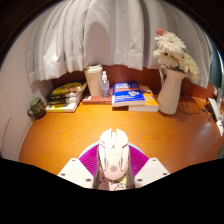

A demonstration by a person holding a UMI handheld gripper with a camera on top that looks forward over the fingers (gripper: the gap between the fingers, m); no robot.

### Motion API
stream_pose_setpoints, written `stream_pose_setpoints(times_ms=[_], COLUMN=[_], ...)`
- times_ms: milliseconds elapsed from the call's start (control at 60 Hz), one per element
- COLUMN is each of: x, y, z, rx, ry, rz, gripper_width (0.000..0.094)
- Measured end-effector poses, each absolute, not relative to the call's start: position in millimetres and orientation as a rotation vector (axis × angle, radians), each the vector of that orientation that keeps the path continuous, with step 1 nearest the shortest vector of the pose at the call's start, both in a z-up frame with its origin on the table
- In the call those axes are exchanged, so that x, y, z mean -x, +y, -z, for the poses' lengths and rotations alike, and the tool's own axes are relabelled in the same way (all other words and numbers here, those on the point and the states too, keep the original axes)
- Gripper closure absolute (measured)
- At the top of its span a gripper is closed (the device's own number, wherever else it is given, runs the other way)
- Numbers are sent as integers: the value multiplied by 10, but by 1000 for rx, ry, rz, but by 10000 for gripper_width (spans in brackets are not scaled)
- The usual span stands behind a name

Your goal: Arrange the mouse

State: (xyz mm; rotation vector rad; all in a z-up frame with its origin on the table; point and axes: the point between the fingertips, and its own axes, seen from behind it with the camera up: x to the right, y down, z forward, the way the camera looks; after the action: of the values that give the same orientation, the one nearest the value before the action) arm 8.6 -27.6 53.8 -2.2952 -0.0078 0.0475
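Observation:
A white computer mouse (113, 153) sits between my gripper's (113, 160) two fingers, its front pointing away over the wooden table (60, 135). The magenta pads (89, 156) press against both its sides. The mouse looks lifted above the tabletop. The lower part of the mouse and the fingertips are hidden by the dark bottom edge.
At the table's back stand a white vase of flowers (170, 80), blue books (129, 95), a white container (94, 80), a small bottle (105, 84) and a stack of books (65, 97) at the left. White curtains (100, 35) hang behind. A cable (213, 108) lies at the right.

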Motion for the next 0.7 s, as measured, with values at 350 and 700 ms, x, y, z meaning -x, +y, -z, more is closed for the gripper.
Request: stream_pose_setpoints(times_ms=[350, 700], x=[2, 9], y=[-528, -680], z=[98, -538], rx=[2353, 2344], ry=[-5, -21], rz=[-40, -36], gripper_width=[495, 135])
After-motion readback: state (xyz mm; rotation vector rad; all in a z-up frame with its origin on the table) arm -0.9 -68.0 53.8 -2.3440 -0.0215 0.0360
